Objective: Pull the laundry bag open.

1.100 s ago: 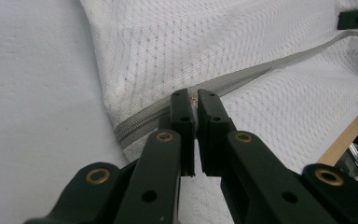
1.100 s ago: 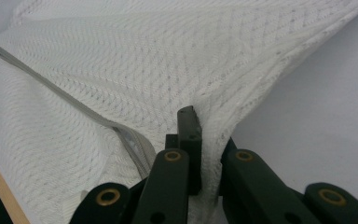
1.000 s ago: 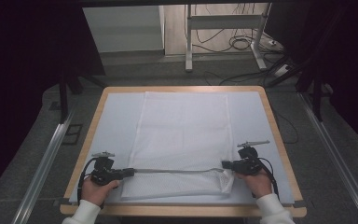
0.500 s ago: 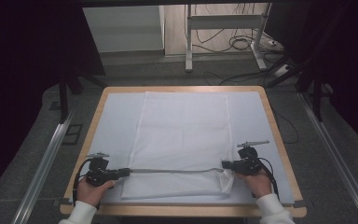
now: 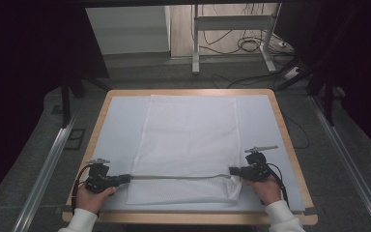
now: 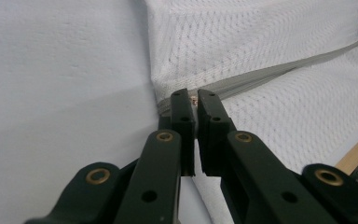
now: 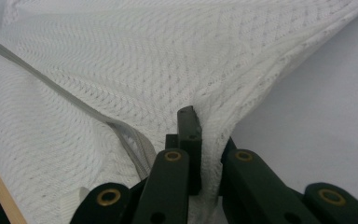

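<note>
White mesh laundry bag (image 5: 188,145) flat on pale blue mat (image 5: 121,130) of wood-rimmed table (image 5: 282,121); long axis runs away from person, near end toward them. Grey zipper band (image 5: 174,177) crosses bag's near end, stretched left-to-right, square to long axis. Left gripper (image 5: 125,179) pinches zipper end at bag's left edge, jaws pressed nearly together on it. Right gripper (image 5: 232,171) clamped on mesh at bag's right edge, fabric bunched between jaws. Zipper taut between both grippers
</note>
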### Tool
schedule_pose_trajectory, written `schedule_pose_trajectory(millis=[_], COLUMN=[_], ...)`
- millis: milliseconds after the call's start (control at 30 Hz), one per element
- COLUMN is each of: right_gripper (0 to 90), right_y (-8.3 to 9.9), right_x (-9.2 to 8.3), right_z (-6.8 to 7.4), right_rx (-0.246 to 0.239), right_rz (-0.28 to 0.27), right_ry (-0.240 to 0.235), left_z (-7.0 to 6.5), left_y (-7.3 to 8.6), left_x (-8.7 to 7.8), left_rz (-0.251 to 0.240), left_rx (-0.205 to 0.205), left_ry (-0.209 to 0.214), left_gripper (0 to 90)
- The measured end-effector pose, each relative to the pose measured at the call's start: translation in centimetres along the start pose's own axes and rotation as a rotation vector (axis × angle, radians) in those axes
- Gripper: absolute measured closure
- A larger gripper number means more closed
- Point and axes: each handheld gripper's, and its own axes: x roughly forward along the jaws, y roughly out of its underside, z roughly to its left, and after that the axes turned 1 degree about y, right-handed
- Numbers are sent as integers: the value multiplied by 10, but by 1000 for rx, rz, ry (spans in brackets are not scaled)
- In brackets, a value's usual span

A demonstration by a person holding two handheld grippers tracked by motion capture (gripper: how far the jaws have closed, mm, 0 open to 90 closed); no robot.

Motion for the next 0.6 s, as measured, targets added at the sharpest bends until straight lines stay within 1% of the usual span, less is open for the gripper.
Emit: schedule_pose_trajectory(millis=[233, 400, 500, 600], right_gripper=[885, 885, 885, 885], right_y=[0, 0, 0, 0], right_x=[0, 1, 1, 1], right_z=[1, 0, -1, -1], right_rx=[-14, -13, -13, -11], right_rz=[8, 12, 20, 17], right_ry=[3, 0, 0, -3], left_z=[1, 1, 2, 3], left_y=[0, 0, 0, 0], left_x=[-1, -1, -2, -2], left_rz=[0, 0, -1, -3], left_rx=[3, 1, 0, -3], left_ry=[-5, -2, -9, -4], left_gripper=[869, 869, 870, 869])
